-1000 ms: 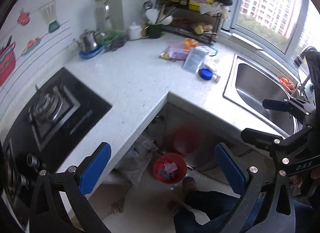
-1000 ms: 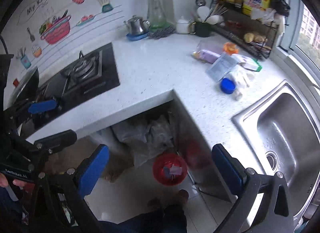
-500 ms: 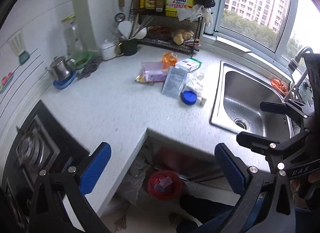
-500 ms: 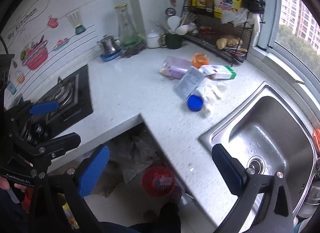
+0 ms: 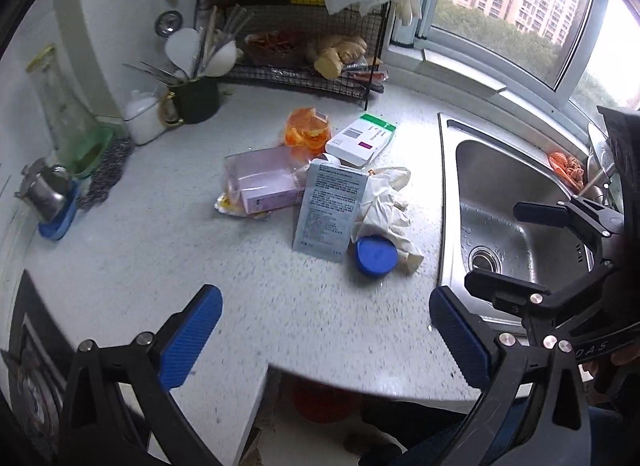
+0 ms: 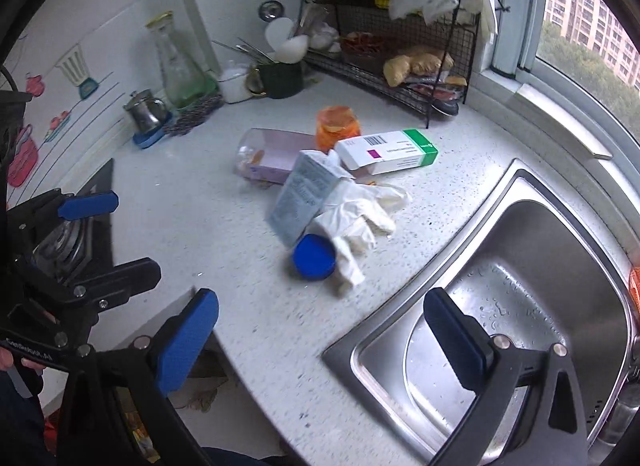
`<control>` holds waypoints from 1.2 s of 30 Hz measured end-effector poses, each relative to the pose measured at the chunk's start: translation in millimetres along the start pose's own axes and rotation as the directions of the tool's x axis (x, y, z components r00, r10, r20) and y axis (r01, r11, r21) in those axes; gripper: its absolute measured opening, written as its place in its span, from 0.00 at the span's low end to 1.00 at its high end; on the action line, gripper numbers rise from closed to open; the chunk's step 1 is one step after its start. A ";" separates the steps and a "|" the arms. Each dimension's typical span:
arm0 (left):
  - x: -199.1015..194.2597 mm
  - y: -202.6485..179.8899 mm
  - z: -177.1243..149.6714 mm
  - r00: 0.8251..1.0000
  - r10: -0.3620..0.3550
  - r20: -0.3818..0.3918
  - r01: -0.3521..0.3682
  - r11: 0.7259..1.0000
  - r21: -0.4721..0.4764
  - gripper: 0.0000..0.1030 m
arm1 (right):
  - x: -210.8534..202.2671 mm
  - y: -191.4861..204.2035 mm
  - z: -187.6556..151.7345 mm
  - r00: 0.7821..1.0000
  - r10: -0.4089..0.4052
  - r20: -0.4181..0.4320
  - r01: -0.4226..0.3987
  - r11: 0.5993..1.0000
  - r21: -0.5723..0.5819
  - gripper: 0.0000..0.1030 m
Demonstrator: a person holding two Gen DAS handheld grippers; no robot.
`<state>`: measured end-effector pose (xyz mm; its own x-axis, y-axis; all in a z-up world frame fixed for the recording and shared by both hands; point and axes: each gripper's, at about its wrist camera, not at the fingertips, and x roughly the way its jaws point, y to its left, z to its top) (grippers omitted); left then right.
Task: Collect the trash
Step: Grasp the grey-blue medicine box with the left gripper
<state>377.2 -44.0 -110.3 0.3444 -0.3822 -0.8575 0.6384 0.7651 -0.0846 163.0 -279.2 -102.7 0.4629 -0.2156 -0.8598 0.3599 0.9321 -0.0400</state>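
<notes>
A heap of trash lies mid-counter: a blue lid (image 5: 376,255) (image 6: 314,257), white disposable gloves (image 5: 387,201) (image 6: 356,213), a grey printed sachet (image 5: 330,210) (image 6: 303,195), a pink box in clear wrap (image 5: 262,184) (image 6: 274,159), an orange plastic cup (image 5: 308,131) (image 6: 337,126) and a white-and-green carton (image 5: 361,139) (image 6: 386,151). My left gripper (image 5: 322,336) hangs open over the counter's front edge, short of the heap. The right gripper (image 6: 320,338) is open too, over the counter corner by the sink. Neither holds anything.
A steel sink (image 5: 504,201) (image 6: 532,278) lies right of the heap. A black wire rack (image 5: 308,53) with bottles, a dark utensil mug (image 5: 196,97), a glass jug (image 5: 66,121) and a small kettle (image 5: 48,193) line the back. Part of a red bin (image 5: 320,402) shows under the counter. The hob (image 6: 76,238) is at left.
Both grippers have risen and swung from the floor and red bin toward the counter; the trash heap is now much closer and centred. Both stay open.
</notes>
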 end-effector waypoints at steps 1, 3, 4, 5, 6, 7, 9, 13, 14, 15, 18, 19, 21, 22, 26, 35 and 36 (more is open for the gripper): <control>6.1 1.8 3.5 1.000 -0.001 -0.008 0.001 1.000 0.004 1.00 | 5.9 -3.5 2.8 1.000 -0.004 -0.010 0.004 1.000 0.004 1.00; 26.8 5.4 12.6 0.999 -0.009 -0.034 0.009 1.000 0.015 1.00 | 19.3 -10.2 8.1 0.999 -0.014 -0.035 0.015 1.000 0.011 1.00; 33.7 6.6 16.0 0.999 -0.010 -0.042 0.011 1.000 0.020 1.00 | 28.6 -15.6 12.2 0.999 -0.018 -0.050 0.019 1.000 0.015 1.00; 44.0 8.1 19.7 0.999 -0.015 -0.052 0.017 0.999 0.030 1.00 | 35.5 -19.2 14.6 0.998 -0.019 -0.061 0.020 1.000 0.017 1.00; 50.1 9.7 21.3 0.998 -0.020 -0.060 0.022 0.999 0.036 1.00 | 43.0 -22.6 16.7 0.997 -0.021 -0.073 0.022 1.000 0.019 1.00; 58.3 11.4 23.5 0.997 -0.025 -0.070 0.028 0.999 0.041 1.00 | 48.2 -25.1 18.3 0.996 -0.023 -0.083 0.024 1.000 0.020 1.00; 76.4 16.0 27.7 0.995 -0.037 -0.096 0.041 0.998 0.042 1.00 | 61.1 -30.3 20.9 0.994 -0.029 -0.107 0.031 0.999 0.022 1.00; 103.8 23.7 31.9 0.989 -0.065 -0.130 0.071 0.996 0.046 1.00 | 84.0 -38.1 24.8 0.987 -0.040 -0.158 0.044 0.999 0.021 1.00; 110.9 25.7 33.5 0.988 -0.070 -0.138 0.077 0.996 0.048 1.00 | 87.7 -39.1 25.7 0.985 -0.045 -0.167 0.049 0.999 0.017 1.00; 117.5 27.2 34.8 0.987 -0.071 -0.147 0.079 0.995 0.053 1.00 | 92.0 -40.3 25.8 0.983 -0.053 -0.177 0.056 0.998 0.012 1.00; 132.9 25.2 35.8 0.983 -0.054 -0.173 0.071 0.993 0.091 1.00 | 99.2 -45.6 25.2 0.979 -0.055 -0.195 0.058 0.998 0.012 1.00; 136.8 23.5 35.4 0.982 -0.052 -0.181 0.072 0.992 0.107 1.00 | 99.6 -47.9 24.7 0.979 -0.047 -0.198 0.052 0.998 0.020 1.00; 144.2 18.8 33.6 0.979 -0.056 -0.196 0.084 0.988 0.133 1.00 | 100.2 -52.3 21.5 0.977 -0.041 -0.208 0.050 0.998 0.034 1.00; 145.6 18.2 33.2 0.978 -0.061 -0.198 0.089 0.987 0.135 1.00 | 100.4 -53.9 19.7 0.976 -0.038 -0.213 0.047 0.998 0.039 1.00; 151.4 20.6 39.3 0.977 -0.106 -0.184 0.127 0.986 0.105 1.00 | 100.0 -59.6 11.3 0.972 -0.030 -0.235 0.043 0.998 0.051 1.00; 156.7 18.2 47.6 0.967 -0.182 -0.177 0.210 0.966 0.153 0.82 | 88.2 -70.3 5.8 0.972 -0.021 -0.233 0.038 0.997 0.068 1.00; 156.1 17.4 48.1 0.966 -0.192 -0.175 0.219 0.964 0.152 0.79 | 85.4 -72.3 5.6 0.973 -0.024 -0.229 0.041 0.997 0.070 1.00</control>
<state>475.2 -115.2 -221.2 0.0895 -0.4251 -0.9007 0.7956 0.5746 -0.1921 181.1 -366.6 -170.4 0.2565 -0.1652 -0.9523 0.4342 0.9000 -0.0391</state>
